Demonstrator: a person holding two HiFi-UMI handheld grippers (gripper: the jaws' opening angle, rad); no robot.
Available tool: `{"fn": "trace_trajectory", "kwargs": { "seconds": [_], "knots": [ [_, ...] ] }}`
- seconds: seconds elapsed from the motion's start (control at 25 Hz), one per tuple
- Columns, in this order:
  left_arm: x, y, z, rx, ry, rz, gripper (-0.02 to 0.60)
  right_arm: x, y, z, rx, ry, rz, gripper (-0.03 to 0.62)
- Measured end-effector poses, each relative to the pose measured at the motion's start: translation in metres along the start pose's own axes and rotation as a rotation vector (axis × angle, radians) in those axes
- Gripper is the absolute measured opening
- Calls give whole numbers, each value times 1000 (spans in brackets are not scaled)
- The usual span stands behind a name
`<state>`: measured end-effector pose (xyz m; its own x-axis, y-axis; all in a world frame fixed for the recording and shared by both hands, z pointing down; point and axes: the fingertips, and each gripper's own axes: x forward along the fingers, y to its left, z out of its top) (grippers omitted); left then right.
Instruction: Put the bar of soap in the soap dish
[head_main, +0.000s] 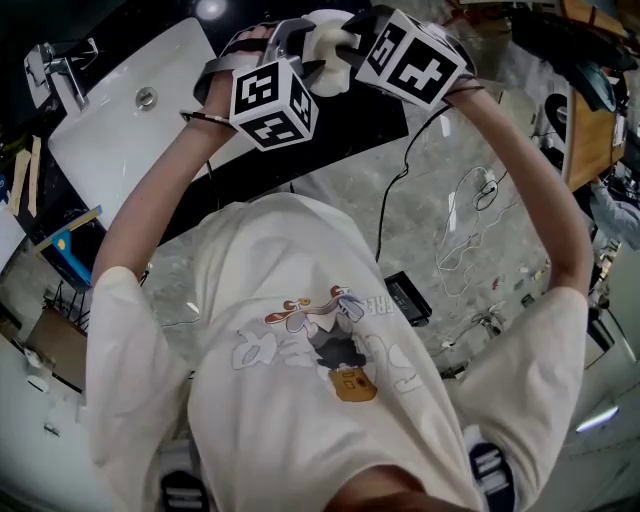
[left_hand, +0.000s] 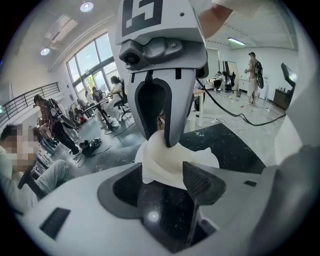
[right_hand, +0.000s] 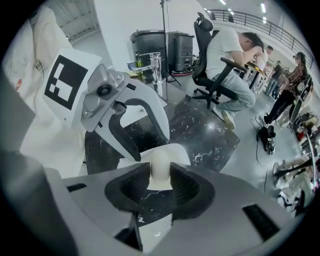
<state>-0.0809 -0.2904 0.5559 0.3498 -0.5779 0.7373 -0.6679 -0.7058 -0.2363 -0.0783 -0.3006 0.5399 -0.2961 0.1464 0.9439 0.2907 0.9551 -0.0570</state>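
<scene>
The right gripper view has the right gripper (right_hand: 160, 177) closed on the bar of soap (right_hand: 160, 165), its dark pads pressing the pale, rounded bar from both sides. Just behind the bar sits the white soap dish (right_hand: 180, 155), and the left gripper (left_hand: 165, 175) is clamped on that dish by one side. Both are held up in the air over the black marble counter (right_hand: 200, 125), with the white sink (head_main: 150, 120) well off to the person's left. The soap touches the dish, or is very near it, but I cannot tell whether it is seated in the hollow.

From where I stand, the release looks like the risk. The bar looks smooth and rounded, so I judge it could squirt out of the pads or roll. If the right claw lets go before the bar lies flat, it may slide over the rim and drop to the counter.

The dish is pinched at one edge only, so the added weight could tip it and spill the soap. The two claws are also crowded tip to tip, so a small wrist twist could knock one against the other and jar the dish loose.
</scene>
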Motion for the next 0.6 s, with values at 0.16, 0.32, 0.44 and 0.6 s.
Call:
{"fn": "trace_trajectory", "kwargs": {
  "seconds": [0.16,0.32,0.44,0.6],
  "knots": [
    [2,1,-1,-6,-2,0,261,0,-10,4,-26,-5,-34,132],
    [4,2,0,-3,2,-2,261,-10,-23,6,-8,-30,-69,132],
    [2,2,6,1,-2,-1,261,-21,-26,4,25,-55,-94,126],
    [-7,-1,11,-9,3,4,256,-34,-22,6,103,-140,-145,89]
  ]
}}
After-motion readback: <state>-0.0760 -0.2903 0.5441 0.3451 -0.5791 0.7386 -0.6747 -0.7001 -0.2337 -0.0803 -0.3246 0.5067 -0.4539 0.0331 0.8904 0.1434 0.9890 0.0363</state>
